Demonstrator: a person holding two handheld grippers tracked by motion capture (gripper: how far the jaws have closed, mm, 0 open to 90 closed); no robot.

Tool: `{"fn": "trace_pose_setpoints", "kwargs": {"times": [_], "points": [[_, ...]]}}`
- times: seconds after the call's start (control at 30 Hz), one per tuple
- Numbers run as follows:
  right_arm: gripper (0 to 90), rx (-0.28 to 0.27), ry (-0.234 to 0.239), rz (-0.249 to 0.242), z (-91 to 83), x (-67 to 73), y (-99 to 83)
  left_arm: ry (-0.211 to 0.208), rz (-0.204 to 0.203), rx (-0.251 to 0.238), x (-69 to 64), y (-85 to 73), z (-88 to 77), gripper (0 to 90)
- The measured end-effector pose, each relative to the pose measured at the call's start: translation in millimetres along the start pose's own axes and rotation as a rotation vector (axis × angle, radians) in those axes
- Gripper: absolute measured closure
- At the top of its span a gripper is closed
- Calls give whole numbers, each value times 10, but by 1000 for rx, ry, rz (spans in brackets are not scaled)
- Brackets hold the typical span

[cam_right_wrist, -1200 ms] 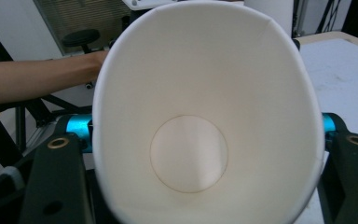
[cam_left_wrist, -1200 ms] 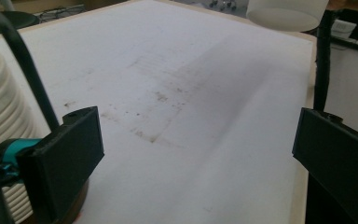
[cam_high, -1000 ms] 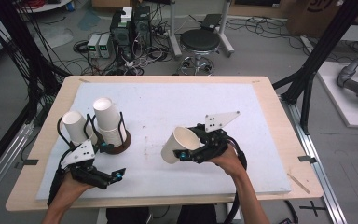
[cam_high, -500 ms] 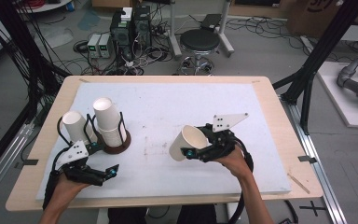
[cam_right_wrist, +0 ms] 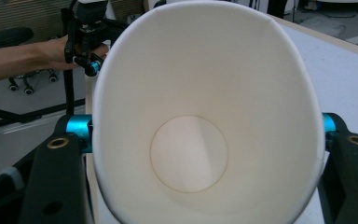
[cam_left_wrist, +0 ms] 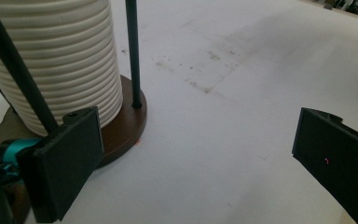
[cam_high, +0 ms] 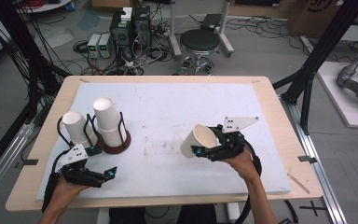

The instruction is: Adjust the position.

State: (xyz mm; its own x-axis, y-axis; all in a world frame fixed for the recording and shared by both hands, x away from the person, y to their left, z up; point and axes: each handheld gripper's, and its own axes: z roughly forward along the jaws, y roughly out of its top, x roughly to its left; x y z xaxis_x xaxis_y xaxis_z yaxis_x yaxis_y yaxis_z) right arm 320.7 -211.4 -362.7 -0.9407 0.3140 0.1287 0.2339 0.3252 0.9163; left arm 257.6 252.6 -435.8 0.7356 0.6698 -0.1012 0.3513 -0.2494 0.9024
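A: Where is the paper cup [cam_high: 199,140] right now?

B: Just right of centre in the high view, tipped on its side with the open mouth facing up and left. The right tongs [cam_high: 204,150] are clamped on it, one jaw on each side of its wall. In the right gripper view the cup [cam_right_wrist: 205,126] sits squeezed between the two black jaws, its mouth pressed slightly oval and its round bottom visible inside.

A: And the left tongs [cam_high: 106,176]?

B: They stand wide apart, holding nothing. They sit at the lower left of the high view, low over the white surface [cam_high: 177,107], just below the cup holder [cam_high: 114,142].

A: What is in the holder?

B: A stack of white cups [cam_high: 108,121] stands upright on the brown base between thin black rods. A second stack [cam_high: 74,128] is just to its left. In the left gripper view the ribbed stack [cam_left_wrist: 56,60] fills the upper left, with the brown base [cam_left_wrist: 126,126] beneath it, close behind the left-hand jaw.

A: Are the two tongs near each other?

B: No, well apart, on opposite sides of the frame.
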Motion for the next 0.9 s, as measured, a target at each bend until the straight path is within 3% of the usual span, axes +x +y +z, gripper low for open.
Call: {"fn": "trace_pose_setpoints", "kwargs": {"times": [0.33,0.9], "points": [[314,44,-90,5,-81,-23,-121,16,-13,5,15,-37,10,18],[315,67,-98,22,-42,-80,-176,13,-24,13,26,-74,22,18]]}}
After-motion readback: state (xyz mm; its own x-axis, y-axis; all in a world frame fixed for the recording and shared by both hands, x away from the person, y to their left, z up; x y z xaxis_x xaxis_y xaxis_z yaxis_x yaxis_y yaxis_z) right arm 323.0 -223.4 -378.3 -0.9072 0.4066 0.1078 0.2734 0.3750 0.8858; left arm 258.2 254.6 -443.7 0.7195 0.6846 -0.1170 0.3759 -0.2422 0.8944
